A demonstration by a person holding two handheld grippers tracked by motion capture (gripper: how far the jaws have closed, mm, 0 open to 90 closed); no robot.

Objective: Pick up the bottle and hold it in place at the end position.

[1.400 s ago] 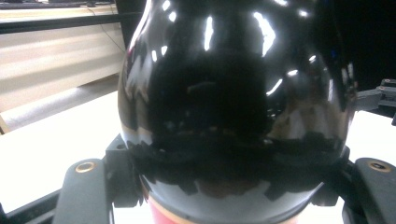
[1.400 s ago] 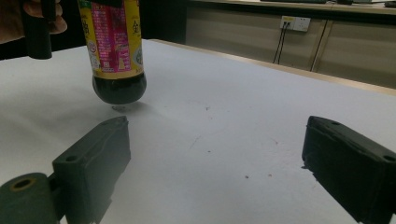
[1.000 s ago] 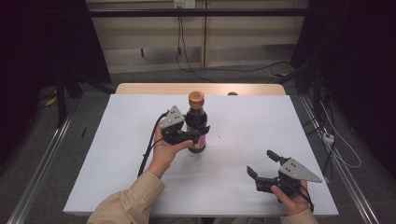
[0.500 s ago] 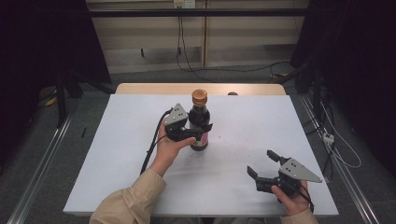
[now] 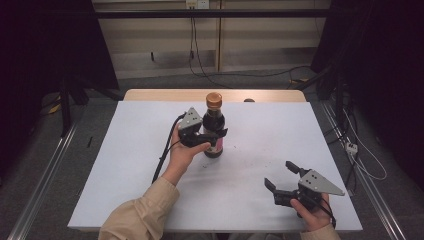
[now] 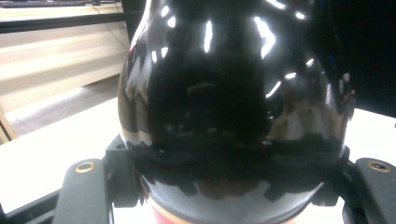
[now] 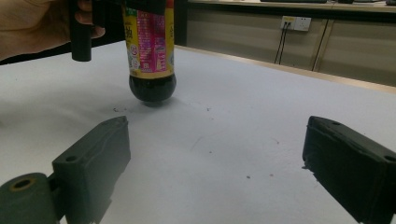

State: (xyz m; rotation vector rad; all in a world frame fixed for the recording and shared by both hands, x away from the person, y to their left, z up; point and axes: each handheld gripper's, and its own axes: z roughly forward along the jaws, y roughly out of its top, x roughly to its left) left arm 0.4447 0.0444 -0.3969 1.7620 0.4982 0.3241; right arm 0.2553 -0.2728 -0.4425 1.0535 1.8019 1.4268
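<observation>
The left claw point(image 5: 212, 135) is clamped on the dark sauce bottle point(image 5: 214, 125), jaws biting across the shoulder just above the pink label, and compared with a second ago the bottle has travelled: it sat a little nearer the person then, and now it is further up the desk point(image 5: 140, 165), toward the far edge, with the left hand point(image 5: 182, 155) behind it. From the left claw's own camera the glossy black belly of the bottle point(image 6: 233, 107) bulges right over the pads, so that grip looks firm. From the right claw's camera the bottle point(image 7: 149, 56) hangs upright, its rounded base just above or barely brushing the white top; I can't call which, though there's a shadow tucked tight under it. The orange cap is on, and the bottle is nicely vertical.

Over to the right of the bottle and nearer the person, the right claw point(image 5: 282, 176) sits wide open, holding nothing, resting low by the desk's front edge, exactly where it was a second ago. Its jaws point(image 7: 88, 163) frame bare desk with the bottle well beyond them.

So the carry is under way, I'd say: one hand shifts the bottle and the other waits, perhaps for the cap, perhaps for a handover. A tall bottle gripped high could swing if it moves fast.
</observation>
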